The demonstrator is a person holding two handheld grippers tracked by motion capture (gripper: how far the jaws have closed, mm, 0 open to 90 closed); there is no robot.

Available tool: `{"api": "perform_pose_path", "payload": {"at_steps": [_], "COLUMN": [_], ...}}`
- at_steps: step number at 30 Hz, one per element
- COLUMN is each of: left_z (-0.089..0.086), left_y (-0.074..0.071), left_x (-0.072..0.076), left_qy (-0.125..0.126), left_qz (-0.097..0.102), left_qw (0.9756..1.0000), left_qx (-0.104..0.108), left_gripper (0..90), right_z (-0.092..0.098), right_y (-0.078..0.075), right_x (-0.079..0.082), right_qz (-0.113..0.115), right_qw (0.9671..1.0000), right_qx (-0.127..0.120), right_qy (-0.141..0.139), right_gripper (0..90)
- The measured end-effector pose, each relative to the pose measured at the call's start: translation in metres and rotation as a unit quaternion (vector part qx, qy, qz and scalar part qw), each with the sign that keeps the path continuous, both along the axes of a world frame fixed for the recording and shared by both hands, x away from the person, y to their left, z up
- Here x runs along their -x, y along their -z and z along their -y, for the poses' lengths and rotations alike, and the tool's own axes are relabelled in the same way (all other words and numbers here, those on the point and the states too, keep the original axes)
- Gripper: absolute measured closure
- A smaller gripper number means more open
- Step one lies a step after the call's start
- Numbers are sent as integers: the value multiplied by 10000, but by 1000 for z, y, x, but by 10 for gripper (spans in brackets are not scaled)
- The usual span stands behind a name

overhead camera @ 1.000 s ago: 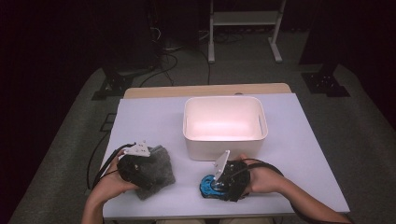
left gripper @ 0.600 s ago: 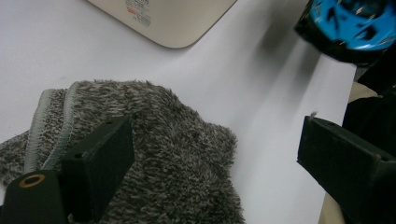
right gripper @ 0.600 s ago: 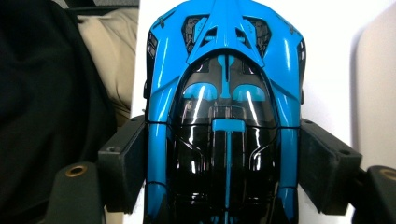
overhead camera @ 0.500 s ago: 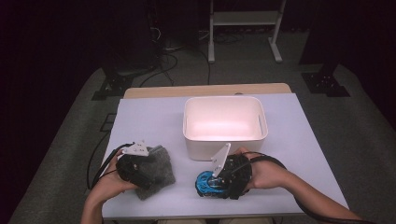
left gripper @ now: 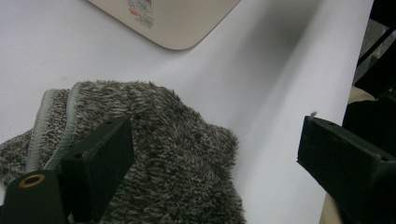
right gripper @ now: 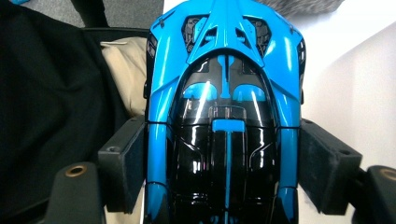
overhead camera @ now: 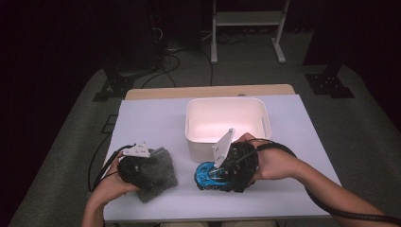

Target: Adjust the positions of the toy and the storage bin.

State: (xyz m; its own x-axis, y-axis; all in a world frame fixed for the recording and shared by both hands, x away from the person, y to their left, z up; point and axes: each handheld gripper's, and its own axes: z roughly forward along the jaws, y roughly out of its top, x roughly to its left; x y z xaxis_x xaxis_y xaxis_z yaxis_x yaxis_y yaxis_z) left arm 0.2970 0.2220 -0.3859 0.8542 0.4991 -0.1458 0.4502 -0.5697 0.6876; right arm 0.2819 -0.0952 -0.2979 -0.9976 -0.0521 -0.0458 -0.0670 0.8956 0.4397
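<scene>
Right gripper [overhead camera: 226, 176] clamped on blue toy car [right gripper: 224, 107], jaws against both its flanks, spread wide by car's body. Car held just in front of white bin [overhead camera: 228, 124], near table [overhead camera: 151, 118] front edge. Left gripper [left gripper: 210, 163] jaws wide apart, gripping nothing; one jaw over grey fuzzy cloth [left gripper: 159, 154], other past it. Cloth lies flat on table, left of bin.

1 toy car [overhead camera: 208, 175], 1 cloth [overhead camera: 158, 172], 1 bin [overhead camera: 227, 120]
</scene>
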Motion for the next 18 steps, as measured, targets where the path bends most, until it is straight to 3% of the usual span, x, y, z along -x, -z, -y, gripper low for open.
{"api": "perform_pose_path", "payload": {"at_steps": [10,18], "left_z": [-2,-7], "left_y": [0,4], "left_x": [-4,-7], "left_qy": [-19,-72], "left_qz": [-8,-47], "left_qw": [10000,9999], "left_qx": [88,101], "left_gripper": [101,101], "right_z": [0,7], "right_y": [-35,-62], "right_x": [-11,-31], "right_qz": [158,315], "right_qw": [9998,9989], "right_qx": [-95,-253], "right_qy": [78,235], "right_gripper": [250,250]}}
